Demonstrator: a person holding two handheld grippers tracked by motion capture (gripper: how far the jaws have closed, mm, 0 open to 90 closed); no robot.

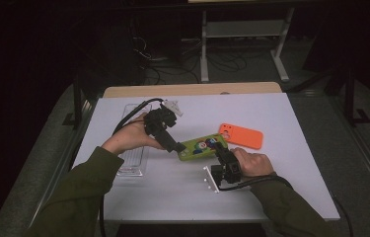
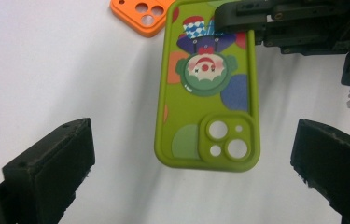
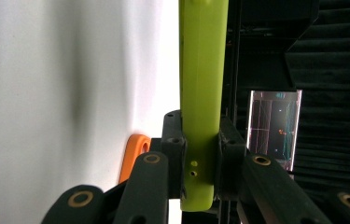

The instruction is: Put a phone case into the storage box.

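A green phone case (image 1: 201,146) with a cartoon clown print is held by its end in my right gripper (image 1: 221,153), which is shut on it. In the right gripper view the case (image 3: 201,93) stands edge-on between the pads (image 3: 172,140). My left gripper (image 1: 177,146) faces the case's camera-cutout end with its jaws wide apart. In the left gripper view the case (image 2: 207,93) lies between and beyond the two jaws, and neither touches it. It casts a shadow on the white table (image 1: 271,187). An orange phone case (image 1: 240,136) lies flat just behind.
A clear plastic tray (image 1: 132,150) lies by the table's left edge, under the left forearm. A wooden strip (image 1: 192,90) borders the far edge. A white shelf frame (image 1: 244,29) and cables stand beyond it. Dark floor surrounds the table.
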